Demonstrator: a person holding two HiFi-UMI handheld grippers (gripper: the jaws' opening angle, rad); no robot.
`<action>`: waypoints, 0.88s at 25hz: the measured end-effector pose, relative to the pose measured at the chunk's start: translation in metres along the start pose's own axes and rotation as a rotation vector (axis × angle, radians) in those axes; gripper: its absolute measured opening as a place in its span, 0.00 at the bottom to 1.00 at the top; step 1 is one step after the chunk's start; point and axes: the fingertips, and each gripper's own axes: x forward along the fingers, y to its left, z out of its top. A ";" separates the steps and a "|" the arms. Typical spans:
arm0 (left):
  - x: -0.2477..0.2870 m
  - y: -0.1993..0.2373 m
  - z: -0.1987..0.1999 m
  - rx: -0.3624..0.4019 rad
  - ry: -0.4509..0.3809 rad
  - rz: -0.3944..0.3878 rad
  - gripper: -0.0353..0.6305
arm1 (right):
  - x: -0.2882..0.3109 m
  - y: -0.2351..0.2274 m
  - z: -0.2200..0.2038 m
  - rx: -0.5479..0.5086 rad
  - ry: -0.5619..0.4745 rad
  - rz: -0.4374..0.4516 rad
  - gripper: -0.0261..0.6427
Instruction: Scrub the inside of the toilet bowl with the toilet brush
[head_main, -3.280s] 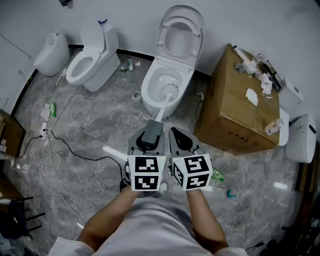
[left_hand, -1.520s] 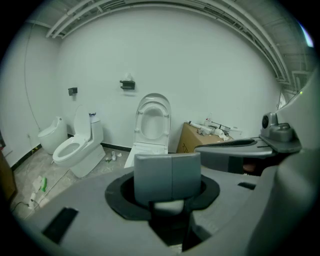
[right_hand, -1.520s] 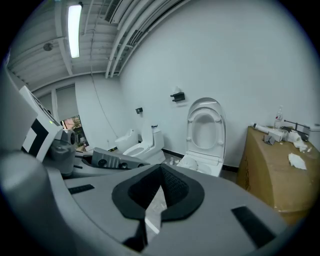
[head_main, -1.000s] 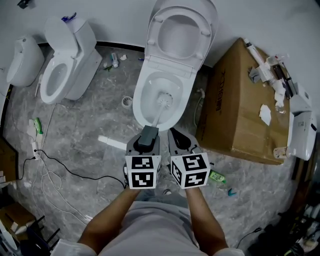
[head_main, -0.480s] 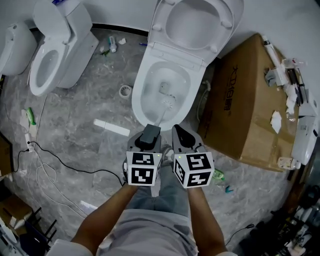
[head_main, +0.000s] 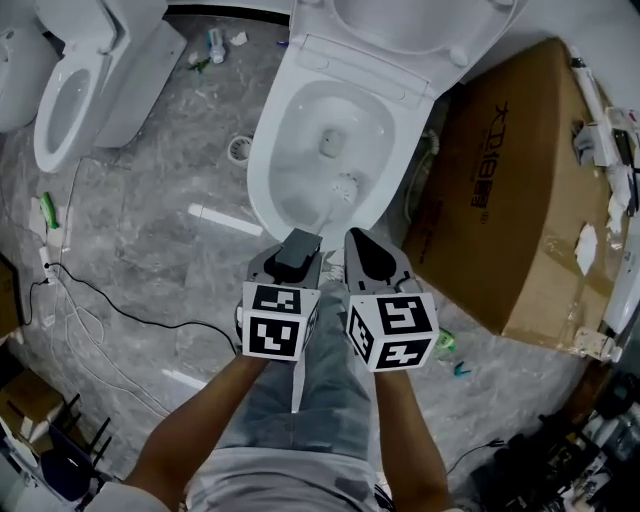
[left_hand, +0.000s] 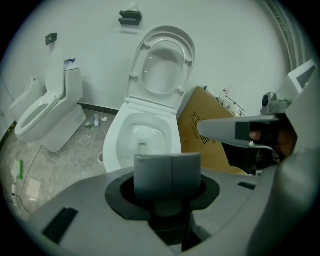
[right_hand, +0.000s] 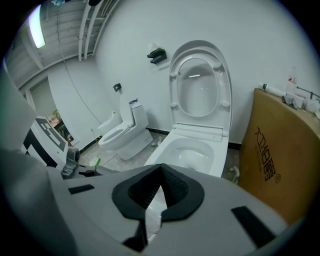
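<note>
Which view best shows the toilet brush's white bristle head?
Head view: the white bristle head sits inside the toilet bowl. Left gripper view shows only the grey handle; right gripper view, nothing of it.

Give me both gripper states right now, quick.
Left gripper: shut on the toilet brush handle, brush head inside the toilet bowl.
Right gripper: shut, nothing between its jaws.

Grey veined marble floor (head_main: 150, 170) runs up to a white wall (left_hand: 225, 50). A cardboard box (head_main: 510, 180) stands at the right, a second toilet (head_main: 75, 85) at the left, loose cables (head_main: 78, 322) trail nearby; a strip light (right_hand: 36, 25) glows overhead.
</note>
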 end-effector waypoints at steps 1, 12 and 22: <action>0.007 0.001 -0.001 0.000 0.002 0.000 0.29 | 0.005 -0.004 -0.003 0.000 0.002 0.003 0.04; 0.072 0.005 0.015 -0.070 -0.006 -0.033 0.29 | 0.052 -0.037 -0.018 0.000 0.028 0.067 0.04; 0.113 0.002 0.043 -0.024 -0.021 -0.062 0.29 | 0.080 -0.074 0.001 -0.017 0.004 0.066 0.04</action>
